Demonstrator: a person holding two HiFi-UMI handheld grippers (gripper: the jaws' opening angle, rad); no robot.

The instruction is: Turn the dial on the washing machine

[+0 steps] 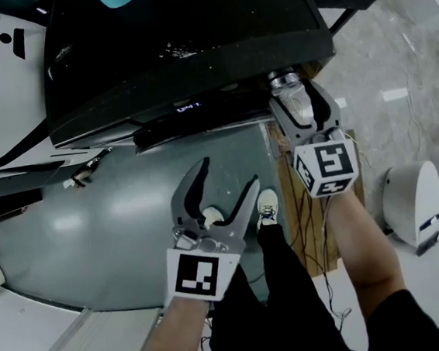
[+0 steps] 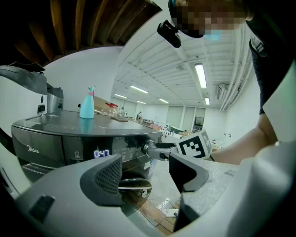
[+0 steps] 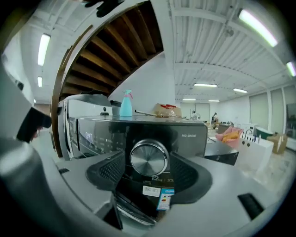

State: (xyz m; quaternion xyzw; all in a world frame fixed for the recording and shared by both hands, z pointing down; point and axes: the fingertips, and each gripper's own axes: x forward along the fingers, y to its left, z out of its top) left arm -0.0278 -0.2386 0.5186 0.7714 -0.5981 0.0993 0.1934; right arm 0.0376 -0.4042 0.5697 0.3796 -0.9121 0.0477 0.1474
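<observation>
In its own view my right gripper [image 3: 148, 169] stands released around the dial [image 3: 149, 158]. The head view hides that gap. My left gripper [image 1: 227, 175] is released and empty.

spray bottle [image 3: 126, 104] on washing machine [image 3: 187, 135] | dial [image 3: 149, 158] between right gripper [image 3: 149, 167] fingers [image 3: 107, 172]

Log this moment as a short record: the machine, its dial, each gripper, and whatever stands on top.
machine: washing machine, display lit
dial: dial, round and silver, on the front panel
right gripper: right gripper at the dial, one jaw on each side of it, pads seemingly just clear of it
left gripper: left gripper open, nothing between its jaws, held away from the panel
on top: blue spray bottle, upright
</observation>
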